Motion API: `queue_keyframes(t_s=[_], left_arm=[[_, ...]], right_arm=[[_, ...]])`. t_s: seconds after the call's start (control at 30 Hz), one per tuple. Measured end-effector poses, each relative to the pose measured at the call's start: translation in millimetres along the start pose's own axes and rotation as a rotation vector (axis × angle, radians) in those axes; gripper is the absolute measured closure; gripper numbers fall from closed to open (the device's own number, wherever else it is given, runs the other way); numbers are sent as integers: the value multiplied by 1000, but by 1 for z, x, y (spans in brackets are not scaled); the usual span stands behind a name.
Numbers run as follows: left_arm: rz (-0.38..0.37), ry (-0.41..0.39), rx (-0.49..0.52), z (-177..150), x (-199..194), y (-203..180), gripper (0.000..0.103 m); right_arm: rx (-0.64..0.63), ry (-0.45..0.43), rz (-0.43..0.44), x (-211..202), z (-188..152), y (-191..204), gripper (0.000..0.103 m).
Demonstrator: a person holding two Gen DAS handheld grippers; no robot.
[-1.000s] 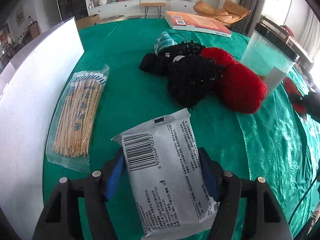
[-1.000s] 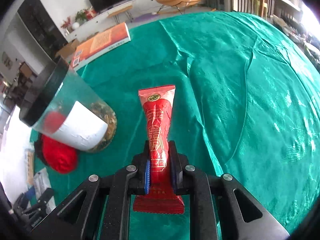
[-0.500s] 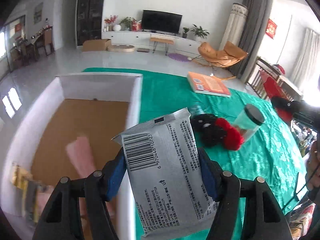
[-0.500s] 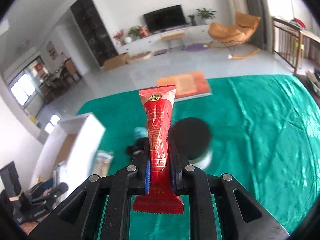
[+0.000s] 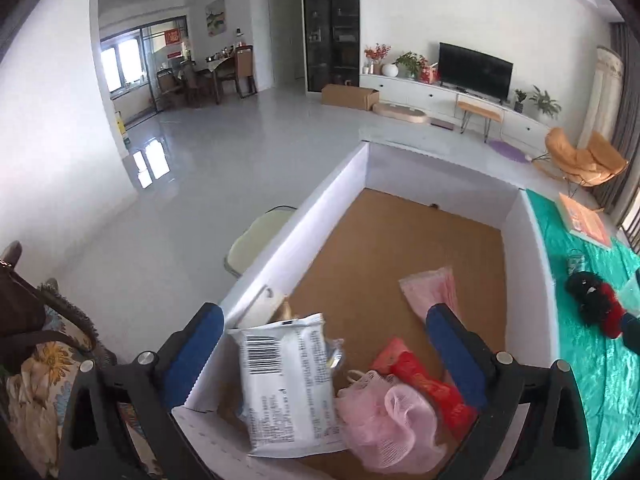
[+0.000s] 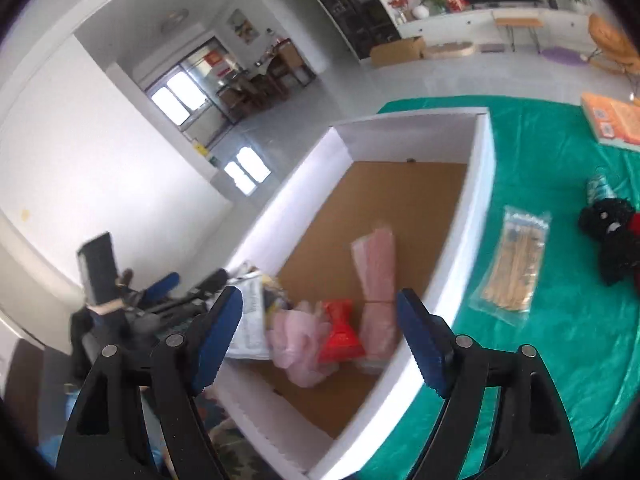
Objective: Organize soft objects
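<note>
Both tools stand wide over the white box [image 5: 532, 240], holding nothing. The left tool [image 5: 324, 344] has its blue pads either side of the near corner, and the white packet [image 5: 288, 384] lies loose between them, tipped against the near wall, which looks like a drop into the box rather than a careful set-down. The packet shows a barcode and lines of small print, too fine to read.

The right tool [image 6: 320, 320] hangs above the same end. Below it the red packet [image 6: 338, 330] lies on the pink mesh puff [image 6: 298, 346], beside the pink sleeve [image 6: 376, 276]. The soft things crowd the near end, probably because that is the closest reach; the brown floor further in stays bare.

Out on the green surface [image 6: 568, 320] remain the bag of wooden sticks [image 6: 514, 264], with blue print I cannot read, and further off the black and red yarn pile [image 6: 612, 240]. The orange book [image 6: 614, 122] lies farthest.
</note>
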State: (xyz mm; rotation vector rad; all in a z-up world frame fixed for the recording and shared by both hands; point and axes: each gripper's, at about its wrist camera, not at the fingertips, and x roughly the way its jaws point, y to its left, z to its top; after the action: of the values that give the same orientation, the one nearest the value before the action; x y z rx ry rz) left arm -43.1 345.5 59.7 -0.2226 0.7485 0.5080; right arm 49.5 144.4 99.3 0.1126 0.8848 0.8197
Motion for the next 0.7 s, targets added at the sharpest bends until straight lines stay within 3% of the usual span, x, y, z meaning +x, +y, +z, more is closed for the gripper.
queue_keyframes(t_s=[0.1, 0.2, 0.3, 0.37, 0.47, 0.7], left_arm=[[-134, -15, 48, -5, -7, -46, 2], [-320, -7, 136, -23, -21, -113, 2], [-492, 59, 248, -56, -24, -189, 2], [-565, 144, 337, -83, -16, -239, 2], [-593, 233, 411, -120, 7, -297, 2], [-560, 163, 491, -145, 41, -345, 2]], right_arm=[[-20, -58, -241, -16, -29, -46, 21], [5, -62, -532, -27, -69, -109, 21], [97, -41, -705, -42, -109, -169, 21], [183, -48, -749, -58, -133, -200, 21], [229, -72, -820, -79, -153, -218, 21], [338, -65, -834, -85, -151, -245, 21]])
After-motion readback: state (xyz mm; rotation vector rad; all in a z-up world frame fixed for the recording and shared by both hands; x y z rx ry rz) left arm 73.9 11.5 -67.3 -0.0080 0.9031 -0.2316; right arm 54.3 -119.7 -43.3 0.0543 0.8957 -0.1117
